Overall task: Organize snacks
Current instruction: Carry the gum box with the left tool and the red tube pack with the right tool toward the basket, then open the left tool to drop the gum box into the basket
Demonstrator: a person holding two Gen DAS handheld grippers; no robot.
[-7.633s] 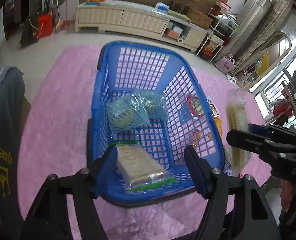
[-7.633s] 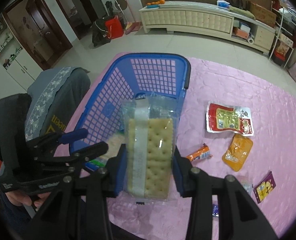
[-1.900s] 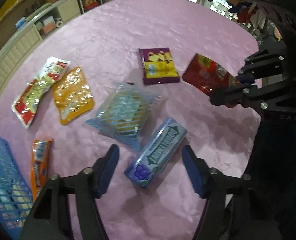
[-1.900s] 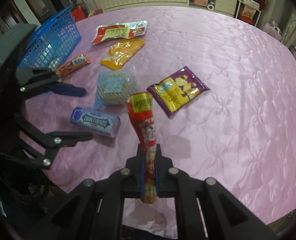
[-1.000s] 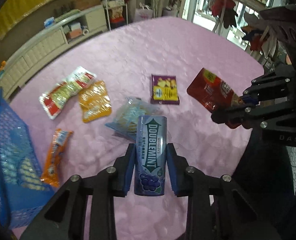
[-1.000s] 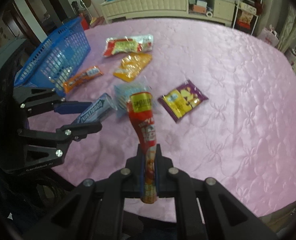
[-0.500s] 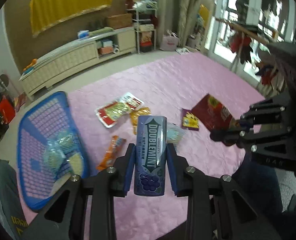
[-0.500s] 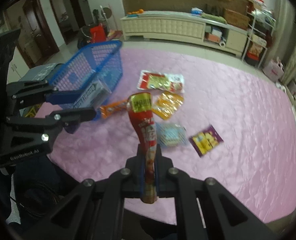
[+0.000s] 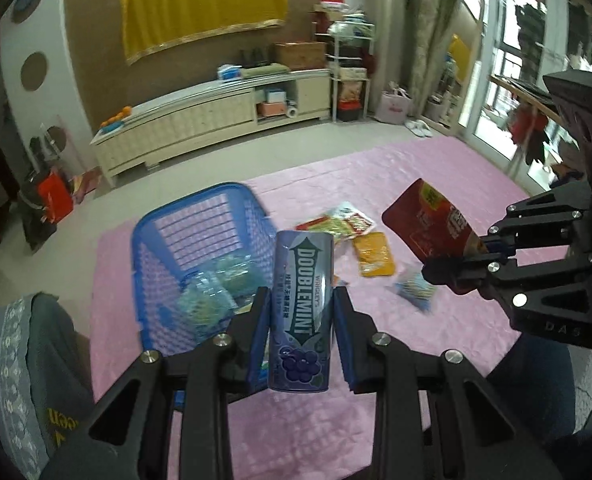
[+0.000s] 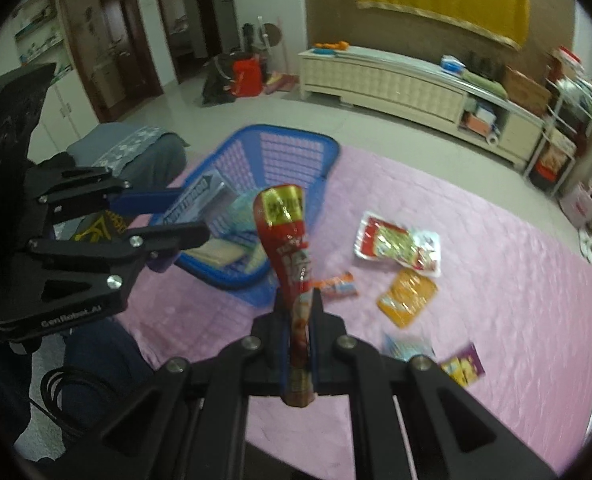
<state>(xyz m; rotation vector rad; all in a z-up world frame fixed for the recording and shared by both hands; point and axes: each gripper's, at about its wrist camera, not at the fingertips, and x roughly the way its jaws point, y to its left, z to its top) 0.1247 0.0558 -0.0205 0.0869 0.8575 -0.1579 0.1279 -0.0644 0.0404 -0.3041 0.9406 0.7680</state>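
Note:
My left gripper point(image 9: 300, 304) is shut on a purple Doublemint gum pack point(image 9: 301, 312) and holds it upright above the near end of the blue basket point(image 9: 156, 240). The basket holds clear bags of crackers point(image 9: 212, 300). My right gripper point(image 10: 299, 300) is shut on a red snack pouch point(image 10: 288, 240), held upright above the pink tablecloth just right of the basket point(image 10: 296, 148). The right gripper with the pouch point(image 9: 427, 220) shows at the right of the left wrist view. The left gripper with the gum pack point(image 10: 196, 200) shows at the left of the right wrist view.
On the pink cloth point(image 10: 495, 264) lie a red-and-white packet point(image 10: 399, 244), an orange packet point(image 10: 407, 296), a small orange bar point(image 10: 337, 286), a clear blue bag point(image 10: 405, 346) and a purple packet point(image 10: 461, 366). A grey-covered chair point(image 9: 28, 360) stands left of the basket.
Both grippers have risen and swung left toward the basket with their snacks. The gum pack, taken from the cloth about a second ago, is now above the basket's near end.

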